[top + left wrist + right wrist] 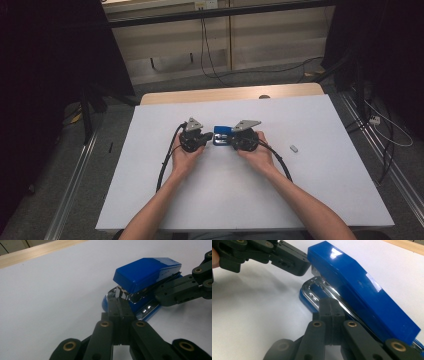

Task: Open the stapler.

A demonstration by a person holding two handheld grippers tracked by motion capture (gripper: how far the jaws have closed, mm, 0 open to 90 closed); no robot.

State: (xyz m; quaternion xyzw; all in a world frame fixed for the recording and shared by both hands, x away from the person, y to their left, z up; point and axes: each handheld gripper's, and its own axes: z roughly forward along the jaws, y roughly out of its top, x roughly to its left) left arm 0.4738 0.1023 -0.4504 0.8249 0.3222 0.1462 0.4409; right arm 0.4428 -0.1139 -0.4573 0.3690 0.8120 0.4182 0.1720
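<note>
A: Both grippers are in close on the blue stapler point(222, 135) at the middle of the white surface point(150, 190). It lies crosswise between the two hands, its long axis running from one gripper to the other.

B: The left gripper point(119, 307) comes at the stapler's mouth end. Its jaws are pressed together, nothing between them, and the tip sits right at the gap under the blue cap, by the metal nose.

A: And the right gripper point(331, 307) is pressed together too, pinching nothing. Its tip noses in along the chrome rail point(312, 290), low on the stapler's flank beneath the lifted top.

B: So it's a pry or a poke, not a grasp, I'd judge. The left one has the nearer line to the staple slot.

A: As for materials, there's a glossy hard plastic cap with squared edges, bright chrome base plate and a blue foot below. It will be slippery against those matte black jaws.

B: One small pale block point(294, 148) lies well apart, off to the right of the stapler.
</note>
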